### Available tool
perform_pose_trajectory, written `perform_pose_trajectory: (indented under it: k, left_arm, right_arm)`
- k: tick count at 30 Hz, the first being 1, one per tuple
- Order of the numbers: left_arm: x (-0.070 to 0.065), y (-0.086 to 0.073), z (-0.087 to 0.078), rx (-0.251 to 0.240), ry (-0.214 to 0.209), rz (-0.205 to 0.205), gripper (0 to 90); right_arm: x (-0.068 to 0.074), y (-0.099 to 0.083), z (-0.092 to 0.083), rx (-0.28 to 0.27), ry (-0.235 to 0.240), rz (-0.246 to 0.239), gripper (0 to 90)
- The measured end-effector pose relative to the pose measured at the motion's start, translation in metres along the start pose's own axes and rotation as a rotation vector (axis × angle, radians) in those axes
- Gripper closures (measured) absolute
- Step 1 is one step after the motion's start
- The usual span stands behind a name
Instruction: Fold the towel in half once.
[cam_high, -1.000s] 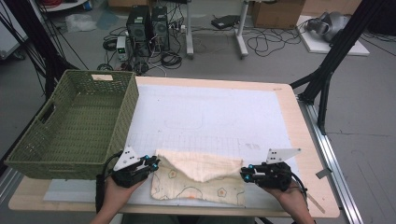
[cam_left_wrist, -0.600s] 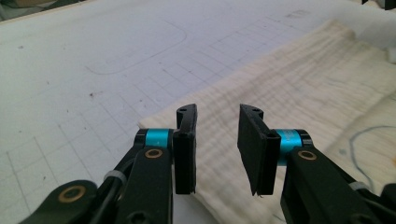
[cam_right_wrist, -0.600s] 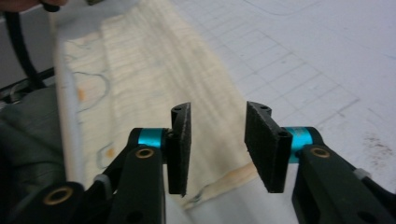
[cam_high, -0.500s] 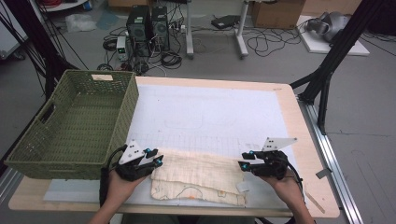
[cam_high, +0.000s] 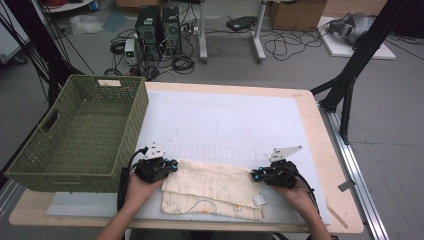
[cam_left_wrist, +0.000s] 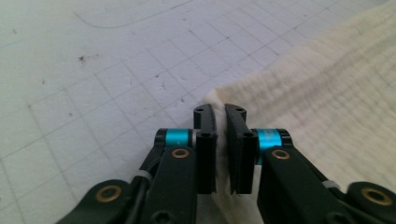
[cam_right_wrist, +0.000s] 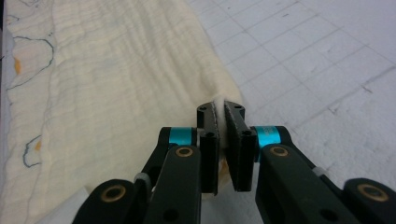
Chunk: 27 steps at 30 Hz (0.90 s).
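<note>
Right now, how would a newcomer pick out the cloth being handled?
On the white mat, right of the green basket, the cloth lies by the near edge. It is cream, folded, with a thin printed outline, each far corner pinched by a tool.

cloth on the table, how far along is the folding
One fold looks done: the cloth lies doubled, its upper layer short of the near edge. In hand: the left hand-held gripper and right hand-held gripper have just closed, each pinching a far corner of the cloth. Probably left: another fold, then perhaps moving it into the green basket, which holds no cloth yet.
</note>
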<state>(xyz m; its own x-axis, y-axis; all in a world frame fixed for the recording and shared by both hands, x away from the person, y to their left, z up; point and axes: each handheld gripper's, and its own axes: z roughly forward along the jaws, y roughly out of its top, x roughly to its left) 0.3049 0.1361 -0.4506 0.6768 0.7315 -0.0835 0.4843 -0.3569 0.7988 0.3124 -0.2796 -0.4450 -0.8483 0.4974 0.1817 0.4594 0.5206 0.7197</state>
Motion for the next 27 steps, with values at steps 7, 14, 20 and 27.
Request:
perform_pose_trajectory:
  k: [7,14,20,27]
  left_arm:
    - [0.004,0.015,0.002,-0.128,0.097,-0.020,85.0]
    - [0.017,0.038,0.020,-0.199,0.148,-0.051,84.5]
    - [0.028,0.040,0.025,-0.175,0.178,-0.071,66.3]
    - [0.023,0.034,0.011,-0.181,0.132,-0.046,62.0]
  right_arm:
    - [-0.015,0.016,-0.008,-0.046,-0.072,0.019,85.8]
    - [-0.043,0.039,-0.014,-0.098,-0.162,0.053,85.4]
    - [-0.056,0.039,-0.015,-0.144,-0.205,0.121,64.0]
    - [-0.038,0.038,-0.021,-0.136,-0.185,0.087,58.2]
